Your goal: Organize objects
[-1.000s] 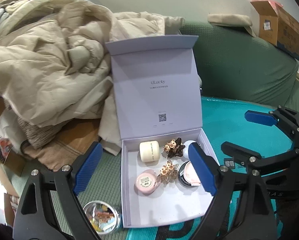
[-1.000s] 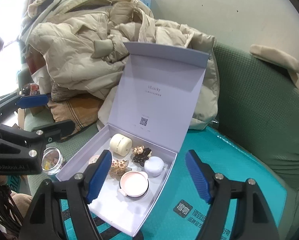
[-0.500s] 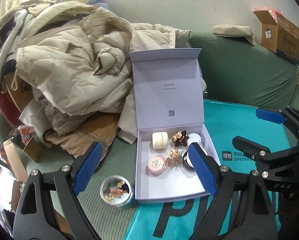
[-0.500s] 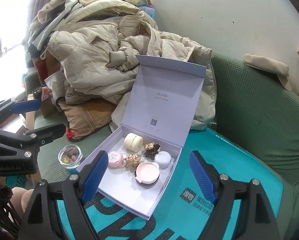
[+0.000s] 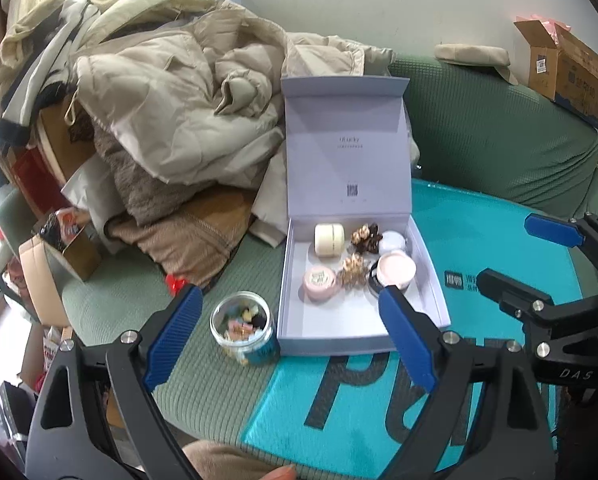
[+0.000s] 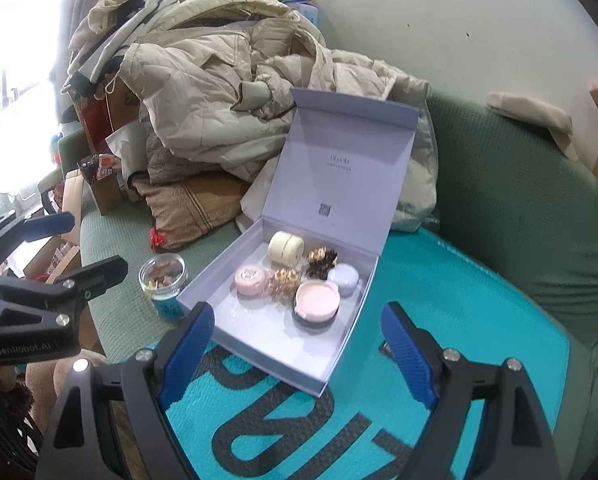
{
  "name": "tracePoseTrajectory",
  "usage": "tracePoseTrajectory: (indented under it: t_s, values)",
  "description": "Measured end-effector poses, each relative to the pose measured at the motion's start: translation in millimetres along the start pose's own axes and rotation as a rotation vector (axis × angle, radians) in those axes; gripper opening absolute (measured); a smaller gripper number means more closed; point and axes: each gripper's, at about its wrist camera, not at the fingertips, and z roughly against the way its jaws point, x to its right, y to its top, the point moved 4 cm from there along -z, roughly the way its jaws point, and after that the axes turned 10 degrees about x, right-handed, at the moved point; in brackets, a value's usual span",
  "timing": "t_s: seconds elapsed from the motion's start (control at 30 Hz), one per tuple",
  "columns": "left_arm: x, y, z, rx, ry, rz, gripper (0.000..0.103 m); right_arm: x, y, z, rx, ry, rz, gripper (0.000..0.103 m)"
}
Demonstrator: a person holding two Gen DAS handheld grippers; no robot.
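Lavender gift box (image 5: 299, 280) sits open on the teal mat (image 5: 479, 240) that covers part of the green sofa (image 5: 499, 128), its lid (image 5: 347, 148) standing upright at the back. Inside it lie a cream jar (image 5: 329, 239) on its side, a dark hair claw (image 5: 366, 236) beside it, a pale lilac jar (image 5: 393, 242) at the right, and nearer the front a pink jar (image 5: 319, 282), a golden hair claw (image 5: 353, 276) and a wide pink-lidded compact (image 5: 395, 272), all crowded toward the back half. Just left of the box, touching or nearly touching its wall, stands a clear jar (image 5: 243, 330) of small hair clips on the green cushion. Behind and to the left, a heap of beige jackets (image 5: 171, 100) and a striped cushion (image 6: 187, 204) press close to the lid, and a cardboard box (image 5: 567, 72) rests on the sofa back at far right. Left gripper (image 5: 291, 336) hovers in front of the box with its jaws spread wide and nothing between them, the clear jar and the box's front edge lying within their span. Right gripper (image 6: 295, 354) is likewise splayed apart and empty, held before the box's near corner, apart from it.
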Motion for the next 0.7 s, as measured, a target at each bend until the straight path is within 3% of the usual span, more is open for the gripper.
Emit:
tracePoseTrajectory:
  t_s: [0.7]
  values:
    - [9.8, -90.5, 10.1, -0.107, 0.034, 0.024, 0.090, -10.9, -76.3, -1.0, -0.105, 0.022, -0.021, 0.086]
